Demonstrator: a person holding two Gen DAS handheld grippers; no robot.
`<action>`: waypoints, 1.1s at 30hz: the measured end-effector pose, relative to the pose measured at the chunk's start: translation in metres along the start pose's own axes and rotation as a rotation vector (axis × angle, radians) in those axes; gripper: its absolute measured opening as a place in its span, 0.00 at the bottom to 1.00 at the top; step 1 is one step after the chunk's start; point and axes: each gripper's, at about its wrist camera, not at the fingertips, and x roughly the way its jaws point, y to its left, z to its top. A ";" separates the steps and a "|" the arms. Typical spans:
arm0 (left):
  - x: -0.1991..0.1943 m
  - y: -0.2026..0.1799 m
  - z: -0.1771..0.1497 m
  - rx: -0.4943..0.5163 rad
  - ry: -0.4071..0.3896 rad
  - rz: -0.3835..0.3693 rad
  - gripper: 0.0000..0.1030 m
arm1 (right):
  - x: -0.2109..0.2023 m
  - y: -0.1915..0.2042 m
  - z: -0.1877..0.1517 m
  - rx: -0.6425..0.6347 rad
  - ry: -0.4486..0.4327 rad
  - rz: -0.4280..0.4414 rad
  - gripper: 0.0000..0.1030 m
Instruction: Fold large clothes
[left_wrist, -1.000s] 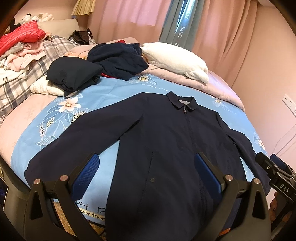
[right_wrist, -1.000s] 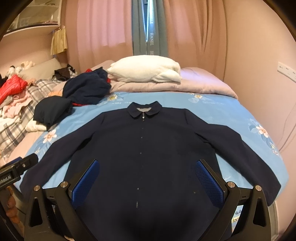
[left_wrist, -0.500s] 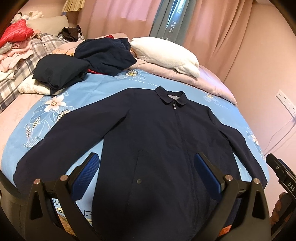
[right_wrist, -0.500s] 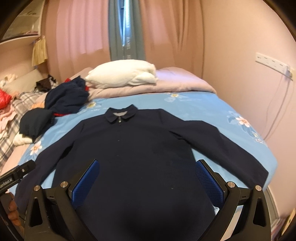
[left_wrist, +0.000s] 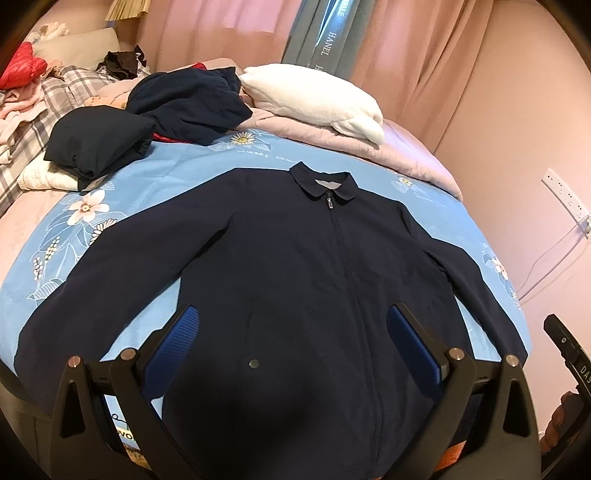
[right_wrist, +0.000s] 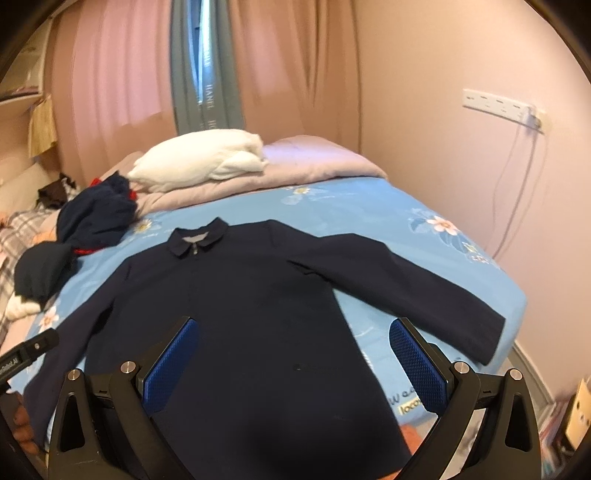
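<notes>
I hold my left gripper above the near edge of the bed, and its two blue fingers stand wide apart with nothing between them. My right gripper is wide apart too and holds nothing. Both hang over the bottom part of a big dark blue jacket. The jacket lies flat on the blue flower sheet, front side up, with its zipper closed. Its collar points to the far end of the bed. One sleeve goes out to the left and near, down to the edge of the bed. The other sleeve goes out to the right and ends near the right edge of the bed. Far from me, past the collar, a white pillow sits on a folded pink blanket. To the far left there is a heap of dark clothes, well apart from the jacket. More clothes lie on a checked cover at the far left. Pink curtains hang behind the bed. The right view is a bit blurry.
</notes>
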 end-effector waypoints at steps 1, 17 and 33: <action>0.001 -0.002 0.000 0.005 0.002 -0.005 0.98 | 0.000 -0.002 0.001 0.008 0.001 -0.005 1.00; 0.002 -0.014 -0.004 0.035 0.009 -0.023 0.98 | 0.001 -0.022 -0.004 0.060 0.004 -0.058 1.00; -0.020 0.049 0.007 -0.142 -0.060 0.089 0.98 | 0.008 -0.020 0.001 0.039 0.017 0.005 1.00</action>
